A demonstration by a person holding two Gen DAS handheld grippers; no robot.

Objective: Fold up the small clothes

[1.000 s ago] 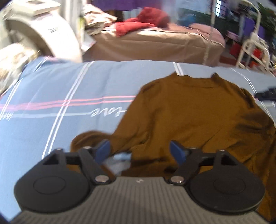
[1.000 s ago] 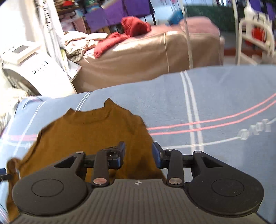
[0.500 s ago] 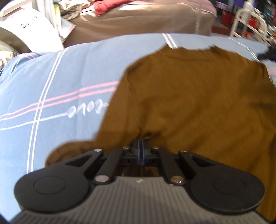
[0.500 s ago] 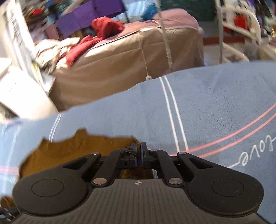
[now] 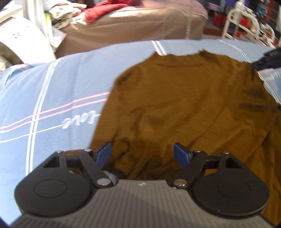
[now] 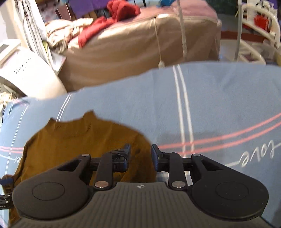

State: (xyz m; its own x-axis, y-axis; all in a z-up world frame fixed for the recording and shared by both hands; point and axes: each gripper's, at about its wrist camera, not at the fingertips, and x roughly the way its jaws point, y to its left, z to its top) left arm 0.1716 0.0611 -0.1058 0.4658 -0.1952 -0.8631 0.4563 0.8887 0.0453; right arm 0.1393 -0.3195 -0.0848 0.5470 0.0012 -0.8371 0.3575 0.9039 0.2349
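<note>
A brown sweater (image 5: 189, 108) lies spread flat on a blue sheet (image 5: 52, 84) with white and pink stripes, its collar at the far end from both tools. The left gripper (image 5: 142, 154) points down over the near left part of the garment, its jaws opening, the blue pads (image 5: 104, 154) standing wide apart; rumpled brown cloth lies below the gap between them, and neither pad presses on it. The right gripper (image 6: 140, 156) hangs over the sweater (image 6: 84, 140) at its right edge, jaws also opening with a narrower gap, the left pad above brown cloth and the right pad above the bare sheet (image 6: 210, 105); nothing is pinched there. Beyond the far edge of the sheet stands a tan covered bed (image 6: 140, 43) with a red garment (image 6: 121, 10) heaped on top, and a white appliance (image 6: 29, 73) sits off to the left of both tools.
</note>
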